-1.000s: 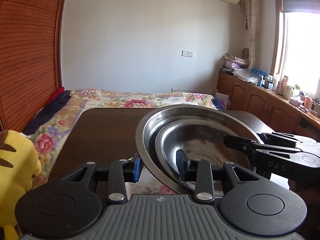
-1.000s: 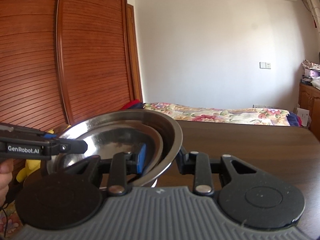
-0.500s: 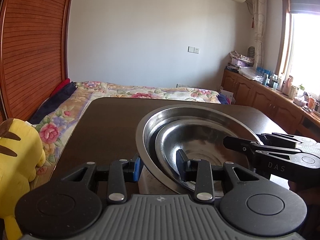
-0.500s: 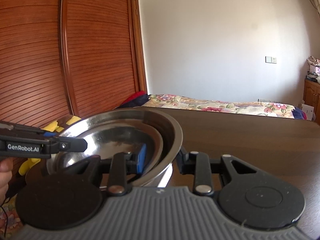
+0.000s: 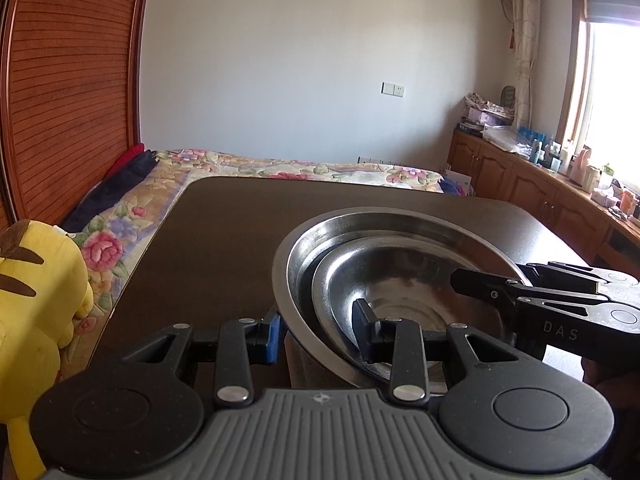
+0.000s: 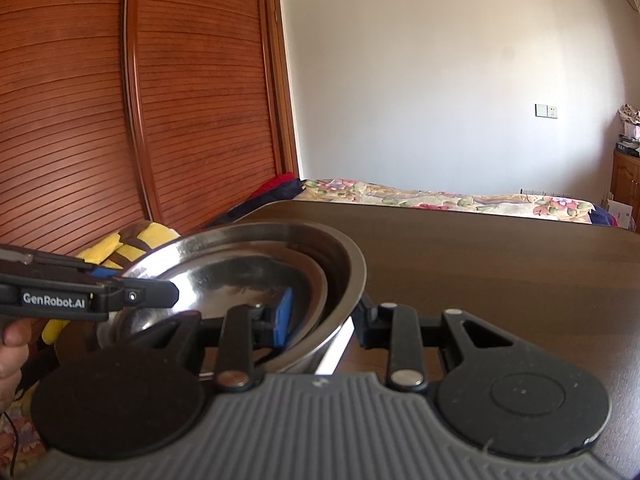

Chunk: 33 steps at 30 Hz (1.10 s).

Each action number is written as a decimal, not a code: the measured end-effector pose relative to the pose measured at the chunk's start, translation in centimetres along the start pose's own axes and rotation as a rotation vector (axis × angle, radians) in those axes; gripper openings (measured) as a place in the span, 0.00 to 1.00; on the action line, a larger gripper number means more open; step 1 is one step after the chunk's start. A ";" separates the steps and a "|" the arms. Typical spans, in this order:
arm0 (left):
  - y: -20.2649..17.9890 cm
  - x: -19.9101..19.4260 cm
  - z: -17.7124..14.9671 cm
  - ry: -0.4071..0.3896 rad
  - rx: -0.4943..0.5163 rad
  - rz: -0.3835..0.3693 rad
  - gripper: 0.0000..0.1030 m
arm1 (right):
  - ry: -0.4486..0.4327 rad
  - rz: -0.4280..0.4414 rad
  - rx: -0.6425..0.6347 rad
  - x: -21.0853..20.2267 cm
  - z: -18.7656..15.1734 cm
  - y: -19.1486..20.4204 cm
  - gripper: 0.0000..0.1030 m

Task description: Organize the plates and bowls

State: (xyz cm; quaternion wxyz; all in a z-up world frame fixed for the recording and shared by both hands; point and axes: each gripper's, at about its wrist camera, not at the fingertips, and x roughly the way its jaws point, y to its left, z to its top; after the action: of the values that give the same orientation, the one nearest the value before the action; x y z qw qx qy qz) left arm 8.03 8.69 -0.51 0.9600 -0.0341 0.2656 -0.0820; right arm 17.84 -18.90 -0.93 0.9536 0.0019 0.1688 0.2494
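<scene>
Two steel bowls are nested, a smaller bowl (image 5: 400, 276) inside a large bowl (image 5: 360, 224), and held just above the dark wooden table (image 5: 240, 232). My left gripper (image 5: 318, 336) is shut on their left rims, blue pad outside and black pad inside. The right gripper (image 5: 540, 300) reaches in from the right. In the right wrist view my right gripper (image 6: 325, 318) is shut on the right rims of the large bowl (image 6: 344, 256) and the smaller bowl (image 6: 224, 276). The left gripper (image 6: 100, 296) crosses the far rim. A pale object (image 6: 336, 344) shows under the bowls; what it is I cannot tell.
A yellow plush toy (image 5: 36, 280) sits off the table's left edge. A bed with a floral cover (image 5: 300, 168) lies beyond the far edge. Wooden cabinets with clutter (image 5: 520, 184) line the right wall under a window. A hand (image 6: 12, 344) holds the left gripper.
Both grippers keep their hold on the bowls. The bowls have shifted from over the floral bed cover to over the table, and more of the tabletop now shows ahead.
</scene>
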 end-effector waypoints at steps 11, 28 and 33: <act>-0.2 0.0 -0.5 -0.008 0.010 0.006 0.38 | 0.003 0.014 0.012 0.3 -0.2 0.1 0.41; -2.1 -2.6 0.8 -0.113 0.063 0.055 0.92 | -0.095 -0.084 0.011 -3.1 0.8 -1.5 0.68; -3.5 -3.5 1.4 -0.141 0.083 0.055 0.99 | -0.116 -0.122 0.013 -4.4 1.2 -2.1 0.79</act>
State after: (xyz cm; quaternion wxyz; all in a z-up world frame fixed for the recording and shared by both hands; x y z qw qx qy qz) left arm 5.24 5.86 2.83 0.9788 0.0070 0.1943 -0.0639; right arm 15.58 -22.78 1.40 0.9752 0.0120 0.1146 0.1892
